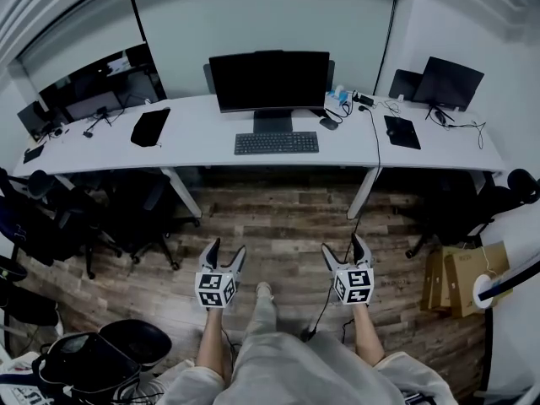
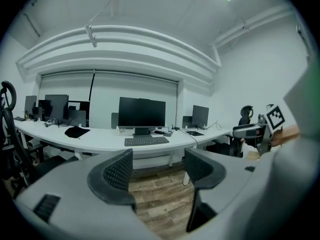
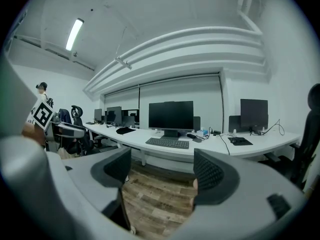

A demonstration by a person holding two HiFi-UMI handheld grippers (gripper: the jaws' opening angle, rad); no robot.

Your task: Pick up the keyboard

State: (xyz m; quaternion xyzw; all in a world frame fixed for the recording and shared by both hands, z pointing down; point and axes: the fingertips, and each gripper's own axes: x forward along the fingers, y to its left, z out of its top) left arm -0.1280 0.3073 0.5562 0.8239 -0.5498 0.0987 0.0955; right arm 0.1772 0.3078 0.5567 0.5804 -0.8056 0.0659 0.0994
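Holds the left gripper [image 1: 226,250] and right gripper [image 1: 343,247] low over open wood floor [image 1: 278,213], well short of the white desk [image 1: 202,137]. Keeps both sets of jaws spread apart, with nothing between them. Faces a bare strip of floor up to the desk's front edge, with dark office chairs [image 1: 139,205] tucked under the left part. Finds the keyboard [image 1: 276,143] flat near that front edge, just before the monitor [image 1: 269,81], long axis parallel to the edge.
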